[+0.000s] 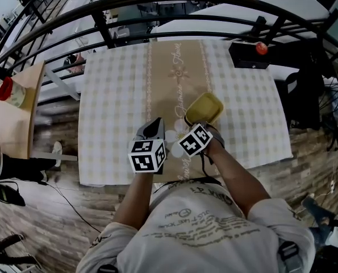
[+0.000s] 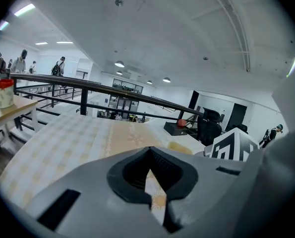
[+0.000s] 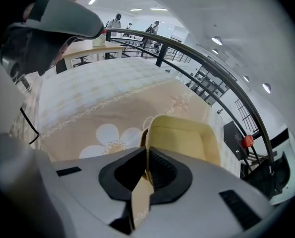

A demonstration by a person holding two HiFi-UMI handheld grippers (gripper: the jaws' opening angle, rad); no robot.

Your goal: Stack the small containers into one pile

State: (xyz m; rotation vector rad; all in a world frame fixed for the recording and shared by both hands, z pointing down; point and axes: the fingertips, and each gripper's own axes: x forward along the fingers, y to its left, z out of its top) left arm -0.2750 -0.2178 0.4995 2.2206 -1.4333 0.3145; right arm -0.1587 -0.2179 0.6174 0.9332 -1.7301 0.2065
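Note:
A shallow yellow container (image 1: 205, 107) sits over the beige runner of the checked tablecloth (image 1: 112, 95), near the table's front edge. My right gripper (image 1: 195, 124) is shut on its near wall; in the right gripper view the thin wall (image 3: 182, 135) stands pinched between the dark pads of the right gripper (image 3: 147, 152). I cannot tell whether the container rests on the cloth or hangs just above it. My left gripper (image 1: 153, 128) hovers just to the left, its tips together, with nothing in the left gripper (image 2: 148, 153). The container's edge (image 2: 180, 146) shows past the left gripper.
A black box with a red knob (image 1: 250, 54) stands at the table's far right corner. A red-lidded jar (image 1: 9, 91) sits on a wooden side table at the left. A dark metal railing (image 1: 157, 7) runs behind the table. People walk in the distance.

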